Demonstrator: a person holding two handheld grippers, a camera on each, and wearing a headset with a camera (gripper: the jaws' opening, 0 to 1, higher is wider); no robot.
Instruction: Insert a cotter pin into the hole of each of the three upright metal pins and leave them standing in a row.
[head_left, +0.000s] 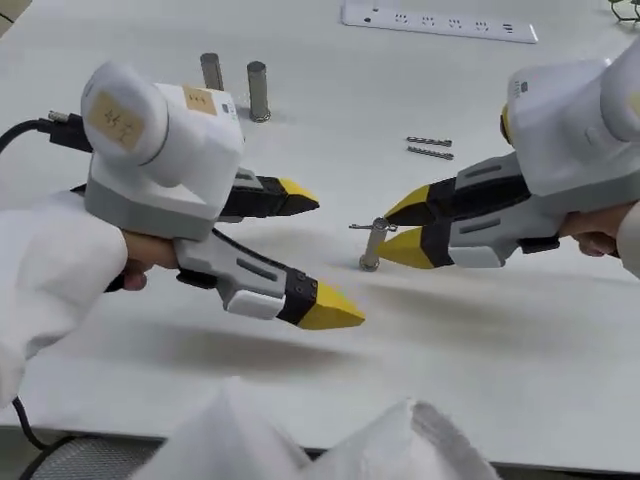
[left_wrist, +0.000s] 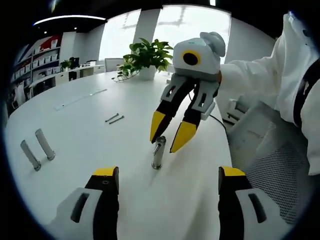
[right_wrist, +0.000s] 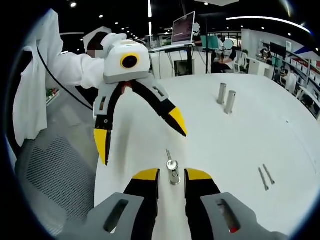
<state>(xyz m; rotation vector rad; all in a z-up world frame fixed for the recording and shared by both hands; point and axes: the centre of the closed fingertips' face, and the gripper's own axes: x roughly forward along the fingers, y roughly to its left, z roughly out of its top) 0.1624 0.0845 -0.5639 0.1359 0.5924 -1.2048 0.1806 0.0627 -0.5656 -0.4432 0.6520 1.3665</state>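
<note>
Pin (head_left: 371, 250), cotter (head_left: 362, 227) already through, is being straddled by the right gripper (head_left: 383, 240), jaws part-open, apparently not touching. Left gripper (head_left: 340, 262) is being held wide, empty. Next probably needed: spare cotters (head_left: 429, 147) for rear pins (head_left: 258, 92).

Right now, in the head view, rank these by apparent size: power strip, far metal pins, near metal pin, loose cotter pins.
1. Power strip, clearly the largest.
2. Far metal pins and near metal pin: these look alike, and nearness to the camera differs, so they are left unranked.
3. Loose cotter pins, the slimmest.
</note>
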